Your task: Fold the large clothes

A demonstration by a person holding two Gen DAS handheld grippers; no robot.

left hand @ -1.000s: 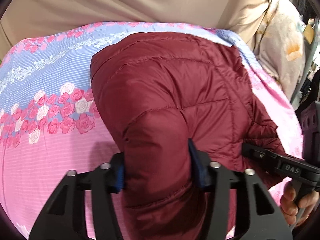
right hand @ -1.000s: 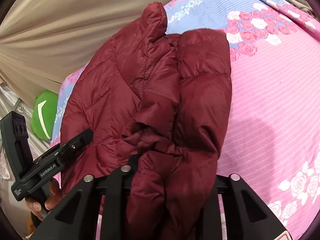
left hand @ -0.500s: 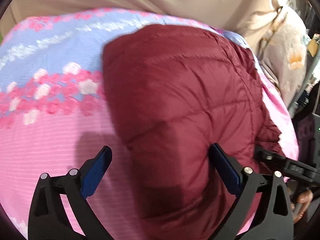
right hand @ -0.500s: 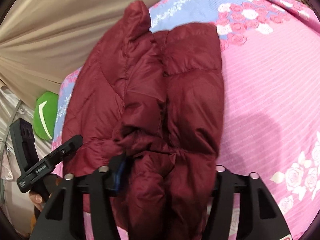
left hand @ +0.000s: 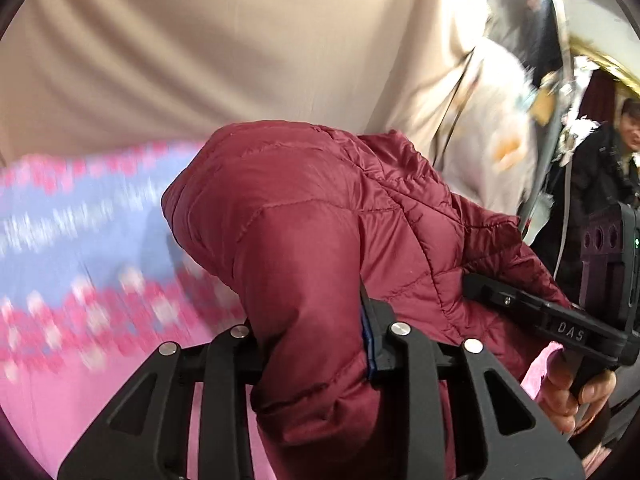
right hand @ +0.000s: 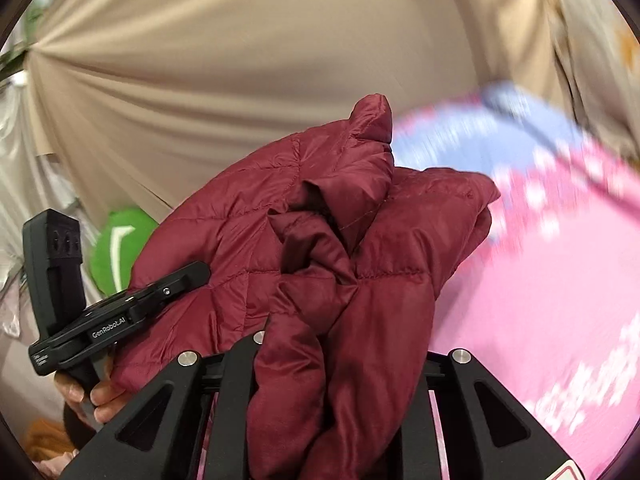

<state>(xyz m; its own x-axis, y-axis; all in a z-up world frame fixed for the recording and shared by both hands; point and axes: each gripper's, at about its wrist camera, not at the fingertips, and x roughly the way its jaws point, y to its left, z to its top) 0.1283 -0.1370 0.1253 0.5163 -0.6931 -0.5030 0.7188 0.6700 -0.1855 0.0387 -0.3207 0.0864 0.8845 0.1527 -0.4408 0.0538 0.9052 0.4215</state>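
Left wrist view shows the left gripper [left hand: 310,332] closing its fingers on a fold of the maroon puffer jacket [left hand: 320,220] (quilted, raised above the pink floral bed [left hand: 60,380]), while the right gripper [right hand: 340,352] likewise closes on its bunched edge.

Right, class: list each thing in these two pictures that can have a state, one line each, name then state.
Maroon puffer jacket: bunched, gripped at two places, partly lifted off the bed.
Left tongs: closing, jacket fabric pinched between them.
Right tongs: closing, a thick wad of jacket between them.
Floral bedsheet: spread flat, blurred.
Beige curtain: drawn, gathered in pleats.
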